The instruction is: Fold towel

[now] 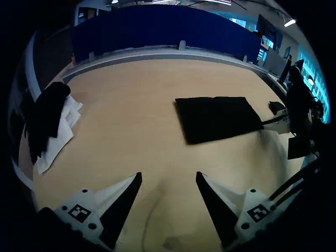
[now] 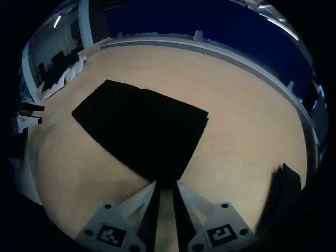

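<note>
My R gripper [image 2: 166,183]: fingers near-closed at near corner of towel [image 2: 138,130], can't tell if pinching it. Cloth runs fwd-left from there, mid worktop [image 2: 235,105]. My L gripper [image 1: 168,174] is spread wide, empty, towel well ahead-right, so R is nearer.

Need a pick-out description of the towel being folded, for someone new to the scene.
Start at the light wooden table in front of the blue partition. Near its middle lies the black towel, a flat folded rectangle. Unlike the heap of black and white cloths at the table's edge, it is smooth and all black.
</note>
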Tool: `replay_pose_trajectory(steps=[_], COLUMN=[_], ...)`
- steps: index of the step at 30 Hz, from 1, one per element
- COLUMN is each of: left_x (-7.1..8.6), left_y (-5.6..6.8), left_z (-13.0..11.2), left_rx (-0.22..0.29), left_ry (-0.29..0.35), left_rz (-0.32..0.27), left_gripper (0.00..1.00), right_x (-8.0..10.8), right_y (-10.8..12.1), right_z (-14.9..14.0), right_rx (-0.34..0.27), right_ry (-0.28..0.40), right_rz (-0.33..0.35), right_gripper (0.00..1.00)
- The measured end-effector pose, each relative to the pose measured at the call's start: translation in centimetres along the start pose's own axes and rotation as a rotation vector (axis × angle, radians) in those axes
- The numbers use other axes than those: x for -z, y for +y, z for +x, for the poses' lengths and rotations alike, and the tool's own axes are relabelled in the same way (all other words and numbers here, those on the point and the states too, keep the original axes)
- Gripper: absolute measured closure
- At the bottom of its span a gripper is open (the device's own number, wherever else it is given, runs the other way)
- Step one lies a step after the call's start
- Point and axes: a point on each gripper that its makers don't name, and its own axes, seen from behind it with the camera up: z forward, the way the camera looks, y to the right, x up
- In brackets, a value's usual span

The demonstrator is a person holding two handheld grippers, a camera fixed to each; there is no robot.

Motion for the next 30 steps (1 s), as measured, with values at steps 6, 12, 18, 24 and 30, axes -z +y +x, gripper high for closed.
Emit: replay_pose_trajectory(steps=[6,12,18,24,30], left_x=[0.0,0.2,0.7,1.9,3.0], left_y=[0.0,0.0,-0.4,-1.5,-2.5], left_z=[0.0,0.3,0.7,0.5,-0.2], left_rx=[-0.007,-0.007,-0.003,0.007,0.024], left_ry=[0.000,0.001,0.010,0.016,0.015], left_rz=[-0.001,-0.002,0.005,0.021,0.040], left_gripper=[0.04,0.04,0.04,0.05,0.04], right_x=[0.4,0.8,2.0,3.5,4.5], right_y=[-0.2,-0.3,-0.2,-0.4,-1.2], right_z=[0.0,0.6,2.6,5.5,8.4], right_rx=[0.009,0.033,0.046,0.083,0.150], right_ry=[-0.013,0.003,0.044,0.082,0.115], right_rz=[0.006,0.002,-0.003,-0.002,-0.008], right_gripper=[0.88,0.89,0.89,0.89,0.89])
